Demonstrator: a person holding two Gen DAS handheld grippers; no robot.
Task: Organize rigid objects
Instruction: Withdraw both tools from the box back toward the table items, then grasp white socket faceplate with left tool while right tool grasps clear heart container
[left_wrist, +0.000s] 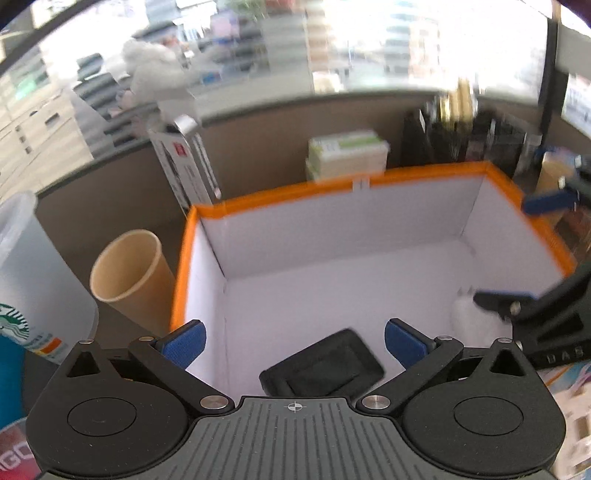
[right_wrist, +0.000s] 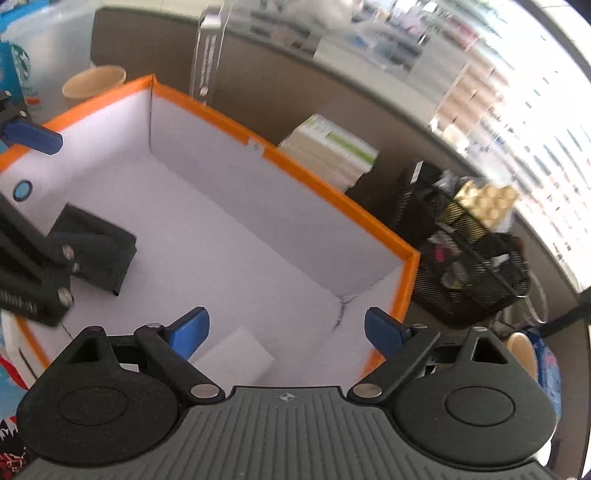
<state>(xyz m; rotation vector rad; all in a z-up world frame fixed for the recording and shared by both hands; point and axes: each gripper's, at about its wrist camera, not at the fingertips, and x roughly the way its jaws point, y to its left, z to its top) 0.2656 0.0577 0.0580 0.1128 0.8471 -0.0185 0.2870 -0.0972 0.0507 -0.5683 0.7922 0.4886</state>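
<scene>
A white box with an orange rim (left_wrist: 280, 194) (right_wrist: 332, 199) fills both views. A black flat case (left_wrist: 321, 365) (right_wrist: 96, 251) lies on its floor. A white block (right_wrist: 236, 358) (left_wrist: 469, 321) lies near the box's right corner. My left gripper (left_wrist: 293, 341) is open and empty, above the black case. My right gripper (right_wrist: 286, 334) is open and empty, above the white block. Each gripper shows at the edge of the other's view: the right one (left_wrist: 532, 251), the left one (right_wrist: 33, 206).
Left of the box stand a brown paper cup (left_wrist: 129, 266) and a clear Starbucks cup (left_wrist: 33, 280). Behind it are a stack of boxes (left_wrist: 347, 153), an upright white carton (left_wrist: 184, 166) and a black mesh organizer (right_wrist: 469, 258) full of items.
</scene>
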